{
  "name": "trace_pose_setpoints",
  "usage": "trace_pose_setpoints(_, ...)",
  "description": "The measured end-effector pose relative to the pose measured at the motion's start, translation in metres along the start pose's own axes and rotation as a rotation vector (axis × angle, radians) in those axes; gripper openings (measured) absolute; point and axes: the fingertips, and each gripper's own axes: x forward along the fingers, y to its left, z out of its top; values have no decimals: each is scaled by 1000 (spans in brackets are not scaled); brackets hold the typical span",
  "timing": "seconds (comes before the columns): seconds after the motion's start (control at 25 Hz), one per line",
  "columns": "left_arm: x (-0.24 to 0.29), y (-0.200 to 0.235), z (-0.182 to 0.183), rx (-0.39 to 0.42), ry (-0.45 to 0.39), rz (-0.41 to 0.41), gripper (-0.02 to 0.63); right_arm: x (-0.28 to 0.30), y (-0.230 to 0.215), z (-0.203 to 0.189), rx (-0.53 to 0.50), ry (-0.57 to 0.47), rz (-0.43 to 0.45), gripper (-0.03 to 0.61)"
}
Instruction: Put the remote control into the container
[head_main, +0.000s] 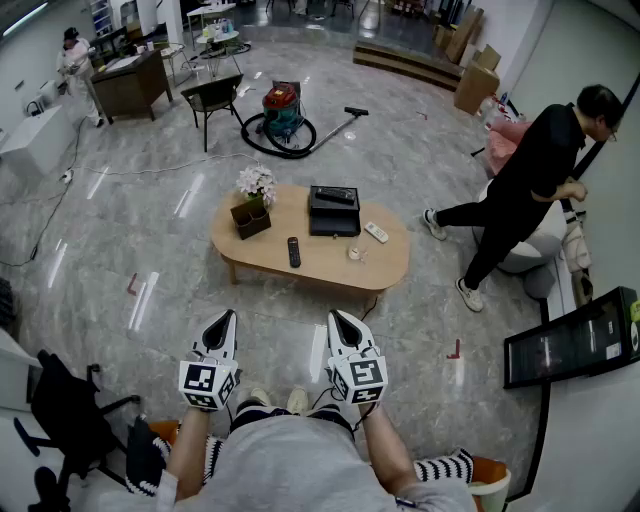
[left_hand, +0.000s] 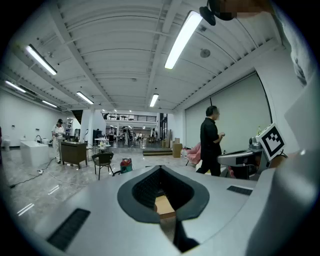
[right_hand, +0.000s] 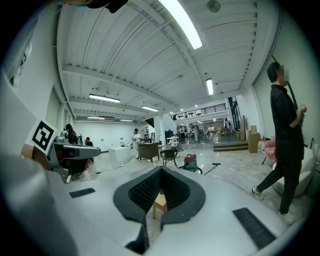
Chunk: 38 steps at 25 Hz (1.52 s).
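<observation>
Slim black remote control (head_main: 293, 251) flat on oval wooden table (head_main: 320, 268), 7–8 o'clock of black box container (head_main: 333, 212); visible in head view only. Left gripper (head_main: 226, 322), right gripper (head_main: 340, 322) pressed together, empty.

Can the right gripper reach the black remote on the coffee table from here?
Probably not yet: the right gripper hangs shut, well short of the coffee table. Nothing covers the black remote; move closer first.
</observation>
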Motion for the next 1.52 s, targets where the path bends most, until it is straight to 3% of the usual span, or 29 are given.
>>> trace_pose_setpoints(0.76, 12, -5, 1, -1, 5, 6, 8, 13, -10, 0, 6, 11, 24, 9)
trace_pose_setpoints(1.12, 47, 25, -1, -7, 33, 1, 6, 58, -24, -4, 27, 41, 11, 8)
trace_pose_setpoints(1.52, 137, 98, 18, -2, 30, -52, 8, 163, -38, 15, 20, 52, -25, 9)
